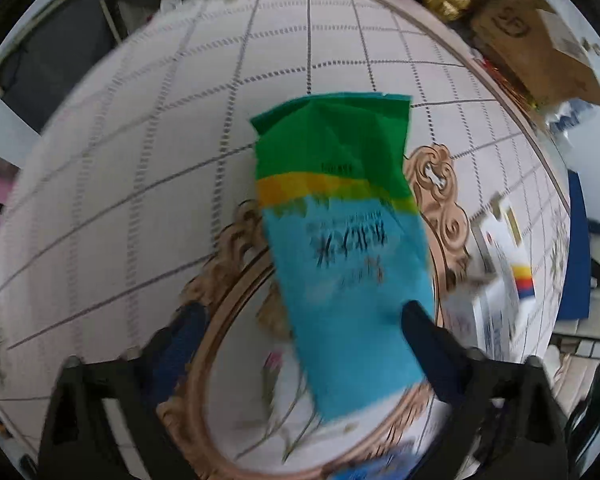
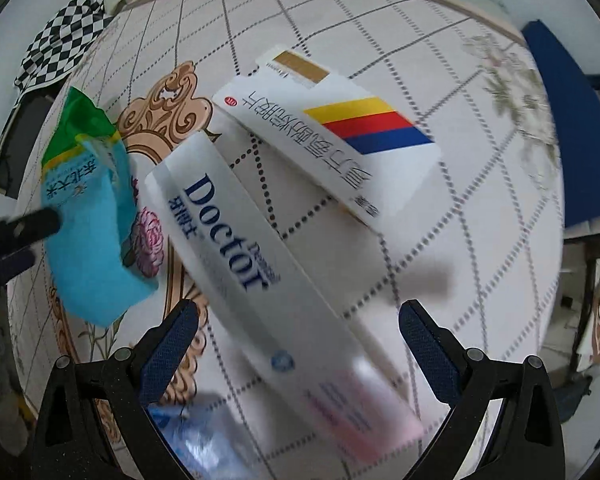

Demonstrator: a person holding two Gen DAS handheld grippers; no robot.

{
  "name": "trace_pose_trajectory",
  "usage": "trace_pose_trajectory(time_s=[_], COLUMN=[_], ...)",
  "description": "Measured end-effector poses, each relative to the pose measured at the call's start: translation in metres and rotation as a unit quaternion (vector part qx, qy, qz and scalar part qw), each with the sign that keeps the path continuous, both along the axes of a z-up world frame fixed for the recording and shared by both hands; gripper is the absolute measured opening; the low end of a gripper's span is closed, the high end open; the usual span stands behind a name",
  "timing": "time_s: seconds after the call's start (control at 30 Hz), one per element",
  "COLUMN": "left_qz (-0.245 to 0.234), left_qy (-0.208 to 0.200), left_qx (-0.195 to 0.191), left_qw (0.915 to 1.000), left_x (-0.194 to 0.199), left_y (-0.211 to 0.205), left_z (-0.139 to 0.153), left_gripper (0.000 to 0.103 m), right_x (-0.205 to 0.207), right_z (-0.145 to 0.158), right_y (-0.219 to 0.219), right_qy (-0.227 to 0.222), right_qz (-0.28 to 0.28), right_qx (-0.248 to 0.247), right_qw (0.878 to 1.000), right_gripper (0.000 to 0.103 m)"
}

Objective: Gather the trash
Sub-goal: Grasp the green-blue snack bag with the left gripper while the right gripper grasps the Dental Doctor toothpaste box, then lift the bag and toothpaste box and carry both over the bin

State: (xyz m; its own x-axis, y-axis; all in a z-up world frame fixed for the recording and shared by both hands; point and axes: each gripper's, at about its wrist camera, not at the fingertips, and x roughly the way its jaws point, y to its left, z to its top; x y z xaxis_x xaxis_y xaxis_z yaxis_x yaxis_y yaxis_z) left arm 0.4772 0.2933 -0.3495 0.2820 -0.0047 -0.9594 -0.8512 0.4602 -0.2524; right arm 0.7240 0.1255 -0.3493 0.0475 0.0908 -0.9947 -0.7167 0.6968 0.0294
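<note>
The left gripper (image 1: 300,336) points forward and down over a round table (image 1: 100,200) covered with a grid-patterned cloth. Its fingers stand wide apart, with the blue and green packet (image 1: 340,232) lying between them. The right-hand finger (image 1: 424,336) overlaps the packet's blue edge; whether it presses on it cannot be told, since the picture is blurred. The left-hand finger sits clear of the packet, over the gold scrollwork printed on the cloth.

The right gripper (image 2: 300,340) also tilts down at the table, its fingers (image 2: 172,344) spread wide with nothing pinched. A long white box marked "Doctor" (image 2: 252,264) lies slantwise between them, its near end blurred. Just behind it, partly overlapping, lies a white carton with yellow, red and blue stripes (image 2: 340,140).

The right wrist view alone shows the left gripper's dark fingertips at the far left edge, against the packet (image 2: 88,216). The left wrist view alone shows a brown cardboard box (image 1: 540,48) beyond the table's far rim, and both boxes only as a blur at its right.

A black-and-white checked cloth (image 2: 60,36) hangs at the far edge.
</note>
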Motion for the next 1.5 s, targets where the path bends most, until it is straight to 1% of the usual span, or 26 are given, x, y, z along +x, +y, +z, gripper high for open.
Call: trace_pose_trajectory(time_s=[0.03,0.07,0.1,0.13,0.2,0.23,0.27,0.3,0.37,0.43,0.57,0.73,0.8,0.83,0.97,1.13,1.17,1.2,1.27,1.33,1.43,1.47,1.5], left_qz=[-0.001,-0.002,-0.003,-0.010,-0.028,-0.039,-0.049,-0.059,-0.081,-0.098,-0.129,-0.156,-0.162,-0.165,-0.181,-0.195,-0.201,-0.203,-0.211,-0.224,-0.250,-0.261,-0.268], left_qy=[-0.002,-0.009,-0.016,-0.025,-0.023,-0.024,-0.025,-0.025,-0.023,-0.018,-0.011,-0.004,-0.007,-0.008,-0.016,-0.035,-0.043,-0.049,-0.064,-0.081,-0.104,-0.109,-0.113], left_qx=[-0.003,-0.003,0.006,0.014,0.035,0.046,0.055,0.062,0.084,0.100,0.133,0.167,0.173,0.177,0.189,0.212,0.213,0.213,0.213,0.216,0.223,0.223,0.221], left_qw=[1.0000,1.0000,0.9998,0.9995,0.9987,0.9979,0.9970,0.9960,0.9929,0.9900,0.9826,0.9736,0.9715,0.9702,0.9651,0.9570,0.9554,0.9545,0.9518,0.9467,0.9364,0.9331,0.9310], left_x=[0.003,0.005,0.006,0.008,0.013,0.013,0.013,0.013,0.008,0.003,-0.020,-0.037,-0.053,-0.066,-0.105,-0.171,-0.186,-0.198,-0.224,-0.255,-0.302,-0.321,-0.335], left_y=[0.001,0.002,0.001,-0.002,-0.008,-0.009,-0.012,-0.016,-0.027,-0.036,-0.056,-0.069,-0.077,-0.084,-0.103,-0.132,-0.140,-0.145,-0.156,-0.168,-0.186,-0.192,-0.196], left_z=[-0.004,-0.007,-0.004,-0.001,0.009,0.014,0.019,0.026,0.040,0.050,0.073,0.088,0.097,0.104,0.122,0.152,0.158,0.163,0.173,0.184,0.194,0.196,0.197], left_gripper=[0.076,0.068,0.063,0.046,0.037,0.025,0.020,0.018,0.011,0.006,0.005,0.004,0.004,0.004,0.004,0.004,0.004,0.004,0.004,0.004,0.004,0.004,0.004], right_x=[0.001,0.002,0.004,0.002,0.001,0.000,-0.001,-0.004,-0.009,-0.014,-0.026,-0.055,-0.067,-0.069,-0.108,-0.171,-0.191,-0.202,-0.241,-0.279,-0.343,-0.373,-0.388], right_z=[-0.002,-0.007,-0.009,-0.008,-0.008,-0.008,-0.008,-0.007,-0.004,0.000,0.013,0.039,0.050,0.061,0.096,0.133,0.143,0.149,0.164,0.175,0.190,0.194,0.196], right_y=[0.002,0.004,0.005,0.006,0.007,0.007,0.006,0.005,0.001,-0.004,-0.020,-0.046,-0.055,-0.059,-0.084,-0.114,-0.122,-0.127,-0.142,-0.157,-0.178,-0.188,-0.193], right_qy=[0.001,0.009,0.011,0.002,-0.004,-0.005,-0.004,-0.004,-0.003,-0.005,-0.005,-0.016,-0.025,-0.030,-0.046,-0.062,-0.067,-0.070,-0.081,-0.089,-0.103,-0.110,-0.112], right_qz=[0.002,0.003,0.001,0.001,0.001,-0.002,-0.005,-0.006,-0.013,-0.022,-0.048,-0.073,-0.078,-0.080,-0.094,-0.107,-0.109,-0.110,-0.113,-0.117,-0.133,-0.142,-0.147], right_qx=[-0.001,0.001,0.002,0.003,0.003,0.005,0.005,0.005,0.009,0.015,0.042,0.074,0.083,0.087,0.107,0.127,0.131,0.134,0.140,0.145,0.155,0.157,0.158], right_qw=[1.000,1.000,1.000,1.000,1.000,1.000,1.000,1.000,1.000,1.000,0.998,0.994,0.993,0.992,0.989,0.984,0.983,0.982,0.980,0.978,0.973,0.971,0.970], right_gripper=[0.092,0.081,0.076,0.071,0.066,0.065,0.062,0.060,0.059,0.059,0.058,0.057,0.057,0.057,0.056,0.056,0.056,0.056,0.056,0.056,0.055,0.055,0.055])
